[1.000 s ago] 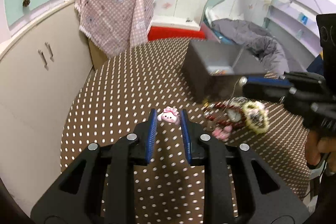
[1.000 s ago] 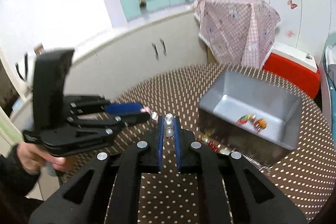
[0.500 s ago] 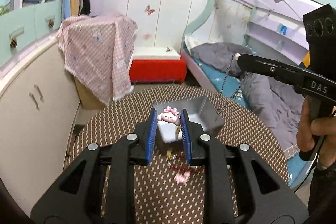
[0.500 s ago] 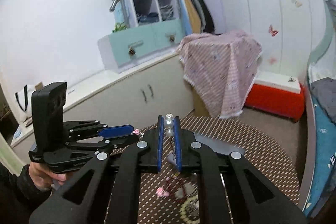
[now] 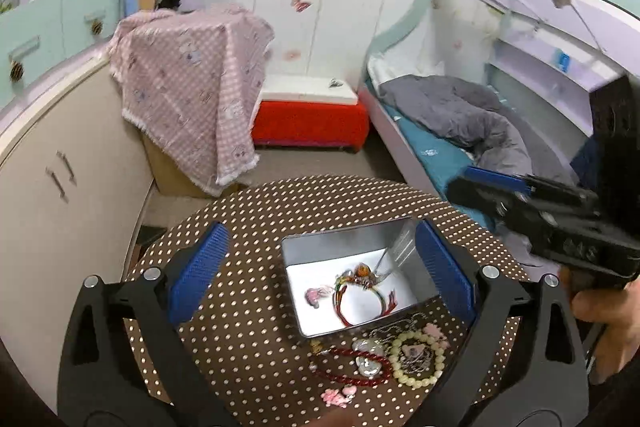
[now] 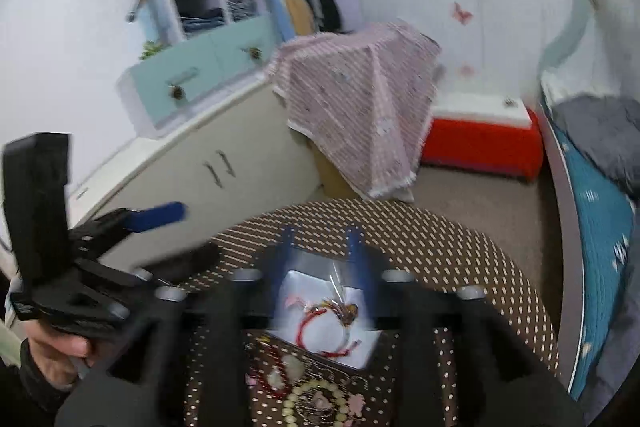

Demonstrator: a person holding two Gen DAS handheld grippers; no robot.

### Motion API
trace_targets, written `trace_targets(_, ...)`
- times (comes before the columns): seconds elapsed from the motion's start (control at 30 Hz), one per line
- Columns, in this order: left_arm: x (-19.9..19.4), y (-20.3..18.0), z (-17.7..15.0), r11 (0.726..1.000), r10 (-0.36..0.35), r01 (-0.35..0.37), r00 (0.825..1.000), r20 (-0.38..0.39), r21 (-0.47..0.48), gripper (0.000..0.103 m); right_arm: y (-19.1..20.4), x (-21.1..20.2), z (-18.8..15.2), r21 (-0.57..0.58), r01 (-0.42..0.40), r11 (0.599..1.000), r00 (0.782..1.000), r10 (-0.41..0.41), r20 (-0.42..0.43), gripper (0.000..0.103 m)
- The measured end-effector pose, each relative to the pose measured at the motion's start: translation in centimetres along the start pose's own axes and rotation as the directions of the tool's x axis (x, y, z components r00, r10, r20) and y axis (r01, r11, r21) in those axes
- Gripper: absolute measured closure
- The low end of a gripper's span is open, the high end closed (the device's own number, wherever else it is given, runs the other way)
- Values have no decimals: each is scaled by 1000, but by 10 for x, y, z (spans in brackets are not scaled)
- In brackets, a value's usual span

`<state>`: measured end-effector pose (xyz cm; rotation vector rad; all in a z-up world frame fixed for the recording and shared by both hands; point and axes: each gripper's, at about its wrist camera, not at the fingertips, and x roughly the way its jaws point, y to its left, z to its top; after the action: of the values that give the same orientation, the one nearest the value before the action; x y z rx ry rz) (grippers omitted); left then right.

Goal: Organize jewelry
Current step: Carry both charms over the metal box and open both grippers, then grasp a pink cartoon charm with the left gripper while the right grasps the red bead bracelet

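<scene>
Left wrist view: nearest the camera, at the near edge of the round polka-dot table (image 5: 248,219), lies the loose pile still to be sorted: a cream bead bracelet (image 5: 417,358), a dark red bead strand (image 5: 352,367) curled around a silvery pendant, and small pink charms (image 5: 338,395), all touching or overlapping. The likely trouble is here: these pieces are tangled, so a pinch on one strand could drag its neighbours along or pull something off the table's near edge. The left gripper (image 5: 320,267) is spread wide and holds nothing; its blue pads frame the tin from above. Just beyond the pile stands the open metal tin (image 5: 294,291), holding a red cord bracelet (image 5: 352,303) with coloured beads, a pink charm (image 5: 316,295) beside it near the left wall, and a thin chain against the far right corner. The tin looks light, so a bumped wall might shift it. Farther right, the right gripper (image 5: 464,187) hovers over the table's far right edge; the blurred right wrist view shows its jaws parted and empty above the tin.
</scene>
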<state>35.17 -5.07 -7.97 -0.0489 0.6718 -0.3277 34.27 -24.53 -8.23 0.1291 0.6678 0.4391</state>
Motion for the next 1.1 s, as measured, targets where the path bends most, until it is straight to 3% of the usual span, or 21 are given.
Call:
trace_targets(0.03,-1,3,0,1000,16,-16,1000,1,-8,10,-2,-2,-1,6,18,1000,1000,-19,13,12)
trace_targets(0.1,-7,9,-3,999,36,-36,999,10,-20,10,-7,-6,-4,32,37,999,999,-37,21,8)
trace_targets(0.23,-20,16,-8,997,80,-79,996,28,-26,10,-11,-10,-8,59,82,995,996,-83,23,8)
trace_targets(0.43,-43,22,-18,992,124,-122,991,57,-46,10,-7,-24,-11,87,85,992,995,-90,51,8)
trace_targets(0.8,-84,11,-28,984,177,-175,975,136,-26,9,22,-68,-14,82,121,989,982,-131,133,8)
trace_targets(1.1,-95,6,-45,980,199,-198,971,133,-21,9,50,-95,-31,44,172,984,967,-178,183,8)
